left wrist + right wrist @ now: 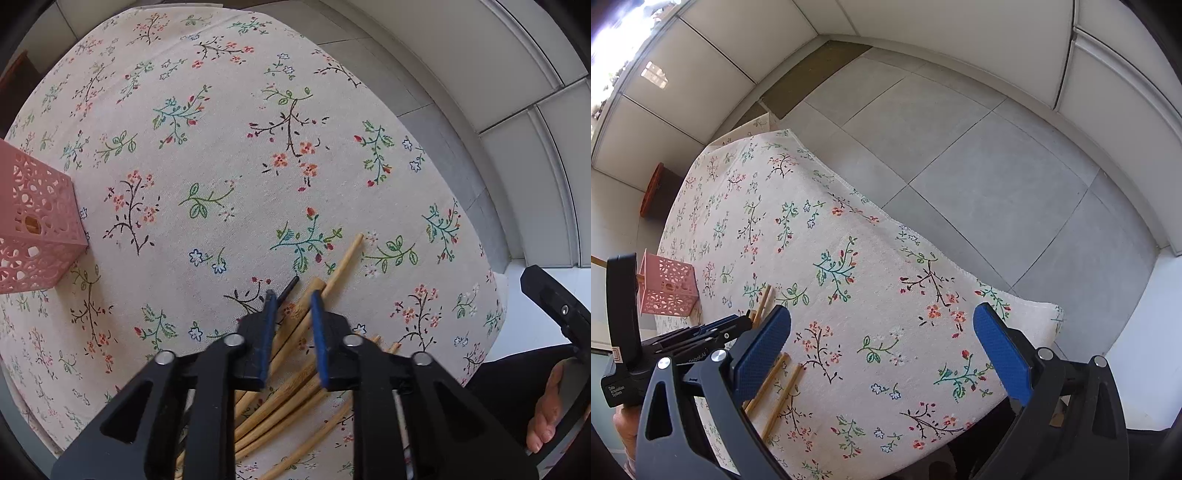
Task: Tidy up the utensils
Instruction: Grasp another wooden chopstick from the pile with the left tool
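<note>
Several bamboo chopsticks [295,373] lie in a loose pile on the floral tablecloth [221,166], with one dark chopstick [290,288] among them. My left gripper [293,299] hangs low over the pile, its blue pads a narrow gap apart around the chopstick ends, gripping nothing that I can see. A pink perforated holder [33,225] stands at the left. In the right wrist view my right gripper [882,336] is wide open and empty above the cloth; the left gripper [713,328], some chopsticks [783,391] and the holder [668,291] show at the left.
The tablecloth edge [871,206] drops to a grey tiled floor [979,155] on the right. White cabinet panels [923,22] line the far wall. An orange-rimmed dark object [655,188] stands beyond the table. The right gripper's body [557,306] shows at the right edge.
</note>
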The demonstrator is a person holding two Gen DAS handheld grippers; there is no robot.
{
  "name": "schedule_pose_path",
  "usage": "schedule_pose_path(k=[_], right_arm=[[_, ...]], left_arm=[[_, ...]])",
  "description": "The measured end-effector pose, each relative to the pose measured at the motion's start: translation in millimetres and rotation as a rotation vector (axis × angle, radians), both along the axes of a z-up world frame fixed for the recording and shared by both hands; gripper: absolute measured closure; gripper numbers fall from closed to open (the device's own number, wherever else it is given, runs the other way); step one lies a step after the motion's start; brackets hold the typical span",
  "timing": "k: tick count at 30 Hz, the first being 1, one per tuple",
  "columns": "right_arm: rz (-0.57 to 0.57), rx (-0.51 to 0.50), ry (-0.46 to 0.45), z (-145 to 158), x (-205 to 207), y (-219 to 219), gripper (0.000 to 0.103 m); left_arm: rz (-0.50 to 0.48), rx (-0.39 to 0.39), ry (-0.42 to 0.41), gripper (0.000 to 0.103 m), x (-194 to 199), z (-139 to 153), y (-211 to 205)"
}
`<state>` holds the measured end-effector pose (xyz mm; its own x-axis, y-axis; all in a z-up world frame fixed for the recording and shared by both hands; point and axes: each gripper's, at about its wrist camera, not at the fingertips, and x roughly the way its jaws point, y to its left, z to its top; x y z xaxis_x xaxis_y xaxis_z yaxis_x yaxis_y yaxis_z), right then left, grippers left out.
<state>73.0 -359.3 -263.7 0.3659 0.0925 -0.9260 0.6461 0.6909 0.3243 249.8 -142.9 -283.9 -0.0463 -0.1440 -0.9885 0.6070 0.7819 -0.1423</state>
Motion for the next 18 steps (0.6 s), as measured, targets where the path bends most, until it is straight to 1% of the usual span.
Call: schedule_pose_path(k=[2,7,9,10,11,13,14,17,18], right_arm=[[0.002,-0.002,-0.002,0,0,0,0.007],[-0.001,0.002,0.000,-1,0,0,0.007],[-0.001,0.007,0.003,-2,1,-1,0.007],[-0.001,0.008,0.004,-2,1,-1,0.007],[-0.001,0.006,0.003,-1,1,-1,0.007],[-0.001,0.004,0.002,-2,1,-1,0.007],[0.000,0.005,0.002,-2,1,0,0.007],[0.002,0.006,0.004,-2,1,0,0.007],[0.000,0.008,0.002,-2,1,-1,0.007]], left_arm=[[-0.013,-0.006,-0.011,0.096,-2,1,-1],[-0.035,0.036,-0.063,0.096,-10,8,-16],[-0.036,0.046,-0.060,0.096,-8,6,-16],[-0.037,0.048,-0.051,0.096,-18,7,-24],[-0.039,0.054,-0.046,0.095,-17,5,-24],[-0.038,0.069,-0.042,0.094,-19,2,-24],[-0.039,0.070,-0.041,0.091,-24,-5,-24],[-0.042,0.083,-0.046,0.088,-23,-10,-23],[-0.051,0.104,-0.062,0.088,-24,-13,-24]])
